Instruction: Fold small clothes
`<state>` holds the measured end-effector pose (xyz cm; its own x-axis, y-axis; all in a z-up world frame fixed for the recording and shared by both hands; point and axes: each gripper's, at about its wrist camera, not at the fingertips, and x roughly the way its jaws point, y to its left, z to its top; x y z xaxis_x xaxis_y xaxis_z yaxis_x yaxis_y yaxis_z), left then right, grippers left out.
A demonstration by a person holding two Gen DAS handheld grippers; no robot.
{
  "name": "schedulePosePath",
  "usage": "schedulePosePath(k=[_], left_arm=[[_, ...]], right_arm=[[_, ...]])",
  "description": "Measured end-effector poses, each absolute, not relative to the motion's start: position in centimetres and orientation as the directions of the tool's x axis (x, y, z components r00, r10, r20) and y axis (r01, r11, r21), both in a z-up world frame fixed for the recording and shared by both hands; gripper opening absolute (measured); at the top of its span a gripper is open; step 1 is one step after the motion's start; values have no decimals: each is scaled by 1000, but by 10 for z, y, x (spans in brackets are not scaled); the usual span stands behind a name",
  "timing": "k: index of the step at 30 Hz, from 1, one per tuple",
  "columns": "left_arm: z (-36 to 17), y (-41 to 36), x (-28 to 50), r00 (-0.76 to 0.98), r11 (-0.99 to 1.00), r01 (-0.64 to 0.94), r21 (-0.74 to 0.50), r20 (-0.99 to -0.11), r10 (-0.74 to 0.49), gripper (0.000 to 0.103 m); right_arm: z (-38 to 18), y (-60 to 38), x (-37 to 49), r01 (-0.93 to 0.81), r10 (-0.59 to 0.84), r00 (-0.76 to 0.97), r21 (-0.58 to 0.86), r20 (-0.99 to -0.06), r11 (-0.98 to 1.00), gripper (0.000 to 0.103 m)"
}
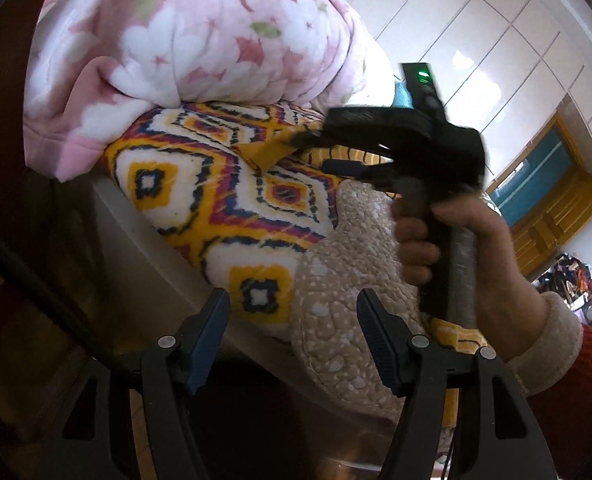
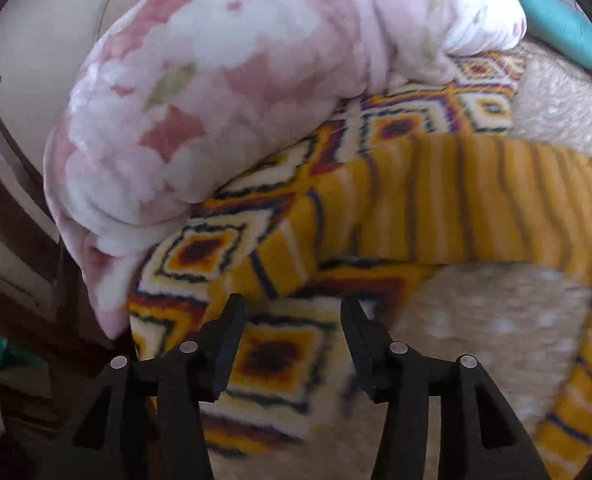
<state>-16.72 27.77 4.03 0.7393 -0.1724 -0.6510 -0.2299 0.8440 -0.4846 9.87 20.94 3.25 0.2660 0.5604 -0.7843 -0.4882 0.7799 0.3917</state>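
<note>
Both claws stand spread with nothing between their pads. In its own wrist view the left claw point(image 1: 292, 334) hangs over the bed's near edge, its blue ribbed pads point(image 1: 378, 340) apart above a beige quilted cover dotted with white point(image 1: 336, 280). The right claw point(image 2: 292, 334) hovers over a fleece blanket with yellow, white and dark diamond patterns point(image 2: 272, 356); from the left wrist view the same claw point(image 1: 328, 152) is seen side-on and blurred, gripped at its handle by a hand point(image 1: 456, 240) in a cream cuff and red sleeve.

The small yellow knitted garment with thin dark and pale stripes point(image 2: 456, 208) lies on the bed, spread over the diamond blanket and the beige cover. Its long axis runs from the lower left, just ahead of the right claw's tips, across to the right edge of that view, and a second striped length drops down along the lower right. Whether the tips touch it cannot be told.

A bulky pink-and-white floral plush blanket point(image 2: 232, 92) is heaped along the far side, overlapping the diamond blanket and closing off that side. Open room lies over the beige cover toward the right.
</note>
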Motion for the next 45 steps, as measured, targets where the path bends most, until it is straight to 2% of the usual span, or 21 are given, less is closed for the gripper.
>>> schedulePosePath(k=[2,3,4,5,9,12,15,18,21,22,24,27,28,29,31,36,40,42,43,44,45], left_arm=[[41,279,-169,738,842,-233,-487,-652,-173,65],[42,278,-169,738,841,-233,-487,-652,-173,65],[43,277,-170,738,843,-231,-486,-652,-174,65],[45,276,-171,739,845,-229,-484,-651,-172,65],[52,270,-172,744,856,-218,-469,-648,-166,65],[58,261,-170,750,860,-195,-471,-637,-179,65],[64,245,-166,748,873,-160,-461,-634,-197,65],[67,227,-161,738,888,-125,-443,-639,-215,65],[68,207,-156,726,904,-90,-418,-649,-229,66],[68,200,-154,721,910,-81,-406,-654,-227,66],[66,191,-148,710,919,-82,-385,-669,-217,66],[63,180,-141,693,920,-92,-382,-688,-216,66],[62,177,-139,690,918,-93,-385,-690,-220,66],[62,174,-138,687,918,-90,-387,-691,-225,66],[63,170,-139,684,922,-80,-379,-693,-226,66],[63,177,-142,691,920,-79,-384,-686,-227,66],[63,192,-145,696,909,-94,-406,-679,-231,66],[63,199,-148,698,906,-103,-410,-679,-228,66],[63,202,-149,699,905,-107,-411,-679,-226,66],[63,204,-150,699,904,-111,-414,-678,-225,66],[62,206,-150,699,901,-116,-418,-679,-225,66]], right_arm=[[27,221,93,-478,551,262,389,-792,787,58],[23,227,94,-479,539,259,378,-802,792,53],[19,231,95,-483,536,236,381,-810,788,21],[20,231,94,-483,537,220,387,-814,785,5],[60,193,90,-490,559,286,382,-779,783,5],[102,128,90,-445,617,342,456,-709,771,3],[135,19,84,-333,643,431,551,-633,765,1],[145,-100,71,-152,530,569,553,-629,819,1],[136,-205,50,81,331,665,505,-669,859,2],[127,-234,40,149,264,660,467,-704,872,5],[116,-247,28,146,284,631,469,-722,871,5],[113,-212,21,30,308,600,405,-738,914,7],[111,-189,21,-29,333,582,390,-742,921,16],[108,-175,22,-67,354,568,387,-743,920,36],[101,-122,29,-189,421,526,381,-739,905,54],[66,4,62,-398,495,405,339,-769,853,54],[30,89,86,-473,407,393,199,-824,858,54],[19,112,94,-475,383,391,173,-837,863,54],[17,120,98,-476,386,386,177,-838,862,39],[18,123,102,-475,410,362,213,-838,854,16],[25,120,106,-459,433,351,250,-830,852,16]])
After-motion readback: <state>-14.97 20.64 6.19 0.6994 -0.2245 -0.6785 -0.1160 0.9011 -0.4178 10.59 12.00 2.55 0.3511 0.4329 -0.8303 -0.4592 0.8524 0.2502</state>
